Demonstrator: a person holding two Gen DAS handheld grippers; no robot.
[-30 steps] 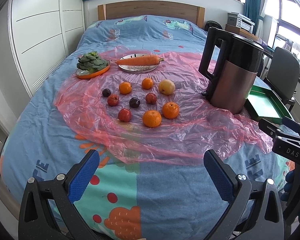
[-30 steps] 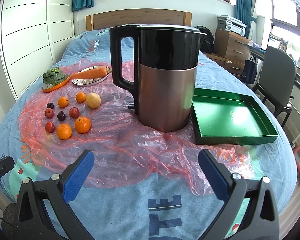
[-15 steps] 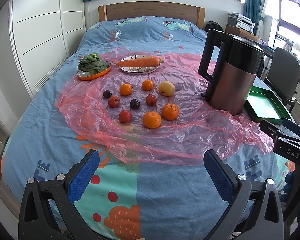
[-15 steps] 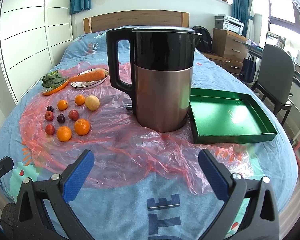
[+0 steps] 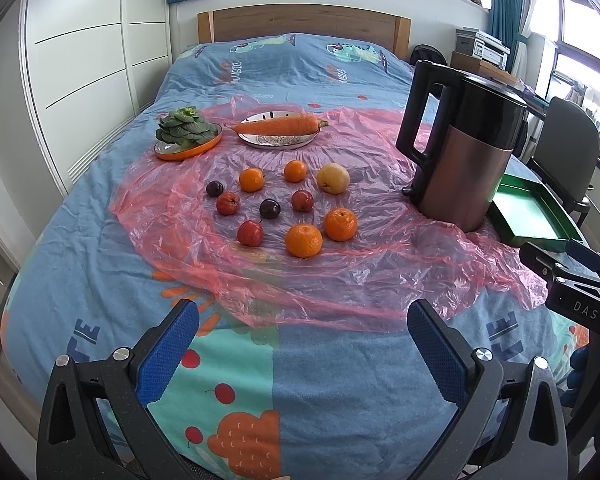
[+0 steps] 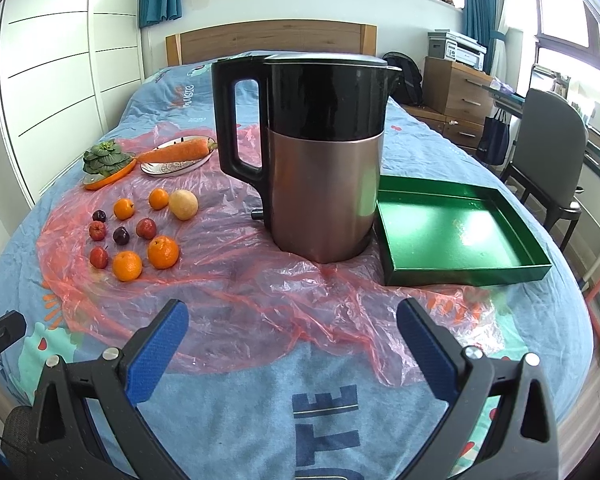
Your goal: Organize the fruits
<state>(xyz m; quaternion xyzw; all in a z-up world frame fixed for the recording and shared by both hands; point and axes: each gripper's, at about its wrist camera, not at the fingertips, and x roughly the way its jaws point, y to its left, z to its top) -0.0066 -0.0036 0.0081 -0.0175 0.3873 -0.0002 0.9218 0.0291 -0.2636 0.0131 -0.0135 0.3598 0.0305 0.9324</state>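
Observation:
Several fruits lie on a pink plastic sheet (image 5: 340,280) on the bed: oranges (image 5: 303,240), small red fruits (image 5: 250,233), dark plums (image 5: 269,208) and a yellow pear (image 5: 333,177). They also show in the right wrist view, with an orange (image 6: 163,252) nearest the kettle. An empty green tray (image 6: 452,232) lies right of the kettle. My left gripper (image 5: 304,344) is open and empty, well short of the fruits. My right gripper (image 6: 292,340) is open and empty, in front of the kettle.
A tall black and copper kettle (image 6: 320,152) stands between the fruits and the tray. Behind the fruits are a carrot on a plate (image 5: 278,126) and greens on an orange dish (image 5: 188,134). A chair (image 6: 552,152) stands to the right of the bed.
Both cameras have shifted slightly; the kettle and fruits sit a little lower in view. Both grippers stay open and nothing on the bed has moved.

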